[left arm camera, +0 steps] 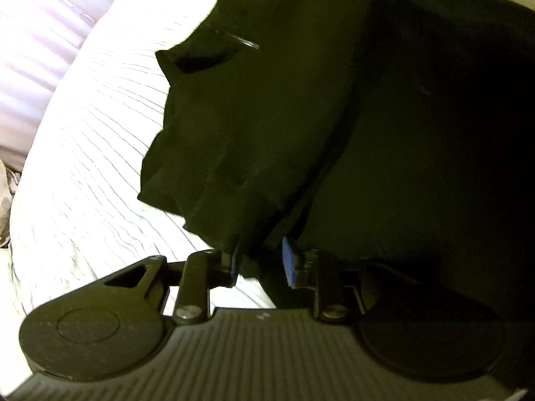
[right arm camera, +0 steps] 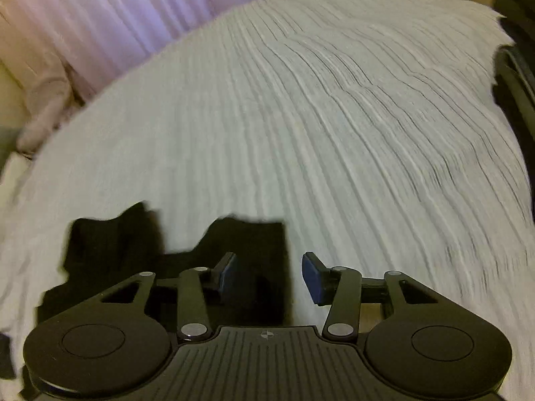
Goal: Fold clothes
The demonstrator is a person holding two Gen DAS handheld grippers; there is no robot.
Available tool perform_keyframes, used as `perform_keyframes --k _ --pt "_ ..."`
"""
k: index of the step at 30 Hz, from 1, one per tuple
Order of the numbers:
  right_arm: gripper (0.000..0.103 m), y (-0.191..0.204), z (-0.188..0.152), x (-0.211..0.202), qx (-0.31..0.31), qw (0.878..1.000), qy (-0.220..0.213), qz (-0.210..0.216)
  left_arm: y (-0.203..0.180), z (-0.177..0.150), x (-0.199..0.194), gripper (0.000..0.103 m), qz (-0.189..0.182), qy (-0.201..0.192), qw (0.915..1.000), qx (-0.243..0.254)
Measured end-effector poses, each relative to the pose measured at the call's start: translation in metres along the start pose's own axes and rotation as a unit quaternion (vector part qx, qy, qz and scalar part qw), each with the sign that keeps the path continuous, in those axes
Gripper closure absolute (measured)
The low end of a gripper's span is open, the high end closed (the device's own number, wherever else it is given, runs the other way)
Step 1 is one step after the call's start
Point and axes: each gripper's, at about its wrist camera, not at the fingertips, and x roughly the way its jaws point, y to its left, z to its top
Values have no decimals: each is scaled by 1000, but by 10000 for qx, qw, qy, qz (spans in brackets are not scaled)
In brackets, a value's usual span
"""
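A black garment [left arm camera: 301,117] lies bunched on a white ribbed bed cover [left arm camera: 93,140]. It fills the middle and right of the left wrist view. My left gripper [left arm camera: 260,260] has a fold of this black cloth between its blue pads [left arm camera: 289,260], with the jaws partly closed on it. In the right wrist view a small edge of black cloth [right arm camera: 234,250] lies on the cover [right arm camera: 301,117] just below my right gripper [right arm camera: 269,274]. The right jaws stand wide apart with nothing between them.
Pale curtains [right arm camera: 100,23] hang behind the bed's far edge. A white pillow or cloth [right arm camera: 46,107] sits at the left edge. A dark object [right arm camera: 515,77] stands at the right border of the right wrist view.
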Motion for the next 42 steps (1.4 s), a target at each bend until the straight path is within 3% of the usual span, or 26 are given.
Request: perform_keyframes --k 2,4,7,11,15,16,17,18,26,31,34,37,42 --pt "56 4 -28 -19 -120 9998 26 129 2 3 7 80 -9 -69 10000 -50" --pt "56 2 -61 -28 -29 9991 373 193 4 5 18 79 -48 -34 9999 -121" --pt "56 -4 -104 -39 -49 9962 816 -283 3 0 31 78 -98 248 9995 -152" --pt "56 2 -131 -73 19 9940 881 -644 -3 -19 14 72 -88 198 9995 -216" --pt "55 28 -152 -103 -77 9930 923 -734 -8 -45 -14 71 -204 126 9985 -490" --pt "45 36 -157 -108 -29 9929 935 -740 -11 -52 -20 71 -247 101 9982 -543" --pt "26 44 -163 -113 19 9927 948 -745 -13 -59 -26 71 -305 85 9978 -583" --pt "21 51 -170 -118 73 9927 948 -743 -16 -66 -31 71 -360 66 9975 -600" --pt "21 85 -238 -164 501 9887 1038 -959 -47 -112 -64 66 -682 -196 9970 -322" --pt "21 89 -263 -191 566 9870 1058 -1068 -74 -141 -81 64 -816 -268 9961 -222" --pt "21 86 -271 -202 504 9867 1096 -1088 -100 -156 -95 57 -885 -401 9952 72" --pt "21 82 -279 -209 413 9873 1137 -1030 -136 -170 -110 48 -968 -521 9916 679" --pt "21 73 -290 -214 156 9897 1217 -738 -194 -186 -127 39 -621 -503 9854 1502"
